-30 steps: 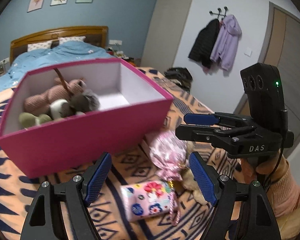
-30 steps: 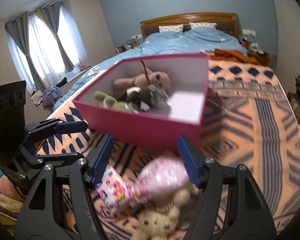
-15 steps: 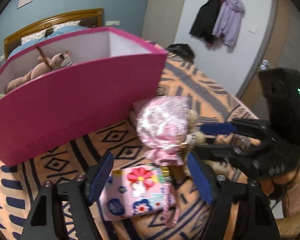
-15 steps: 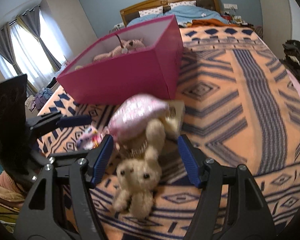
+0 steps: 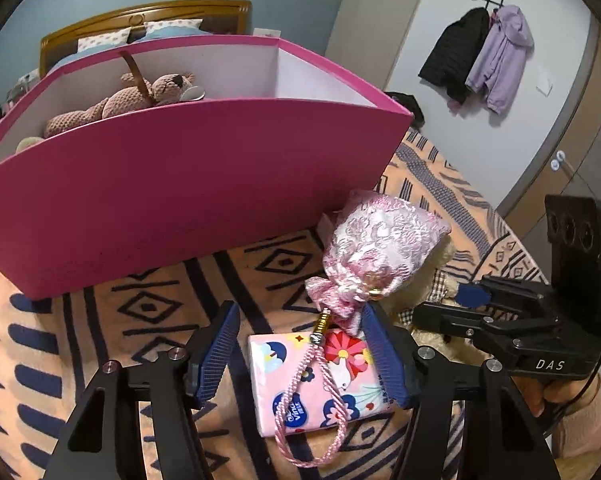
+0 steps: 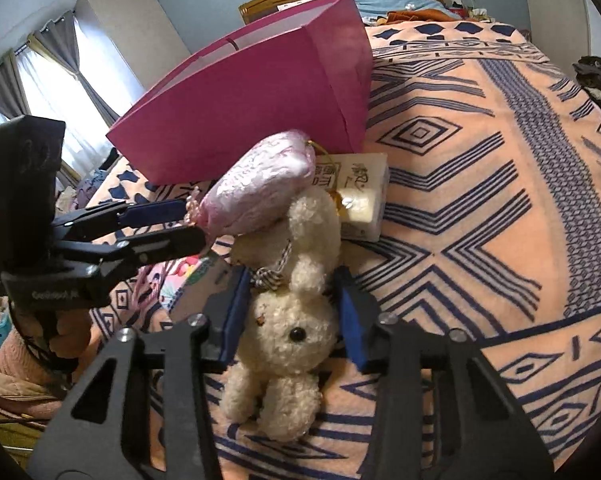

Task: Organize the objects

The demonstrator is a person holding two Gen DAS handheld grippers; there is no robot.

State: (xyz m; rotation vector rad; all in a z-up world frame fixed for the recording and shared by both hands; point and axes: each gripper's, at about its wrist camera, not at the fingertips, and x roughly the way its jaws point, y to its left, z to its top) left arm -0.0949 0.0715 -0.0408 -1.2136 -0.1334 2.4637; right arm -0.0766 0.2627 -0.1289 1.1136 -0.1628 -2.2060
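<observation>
Near the pink box [image 6: 260,92], the cream plush rabbit [image 6: 288,320] is straddled at the head by the spread right gripper [image 6: 290,316], and, being judged soft and light, is best pinched there, while the left gripper [image 5: 300,348] is spread over the tissue pack [image 5: 320,384].

The tall magenta cardboard box [image 5: 172,200] walls off the far side of the orange patterned bedspread [image 6: 480,240]. Just before it, a pink brocade drawstring pouch [image 5: 376,248], a pink floral tissue pack [image 5: 324,384], a cream plush rabbit [image 6: 288,320] and a white packet [image 6: 360,196] crowd together. Right of this cluster the bedspread lies open; the box's right half has spare room inside.
</observation>
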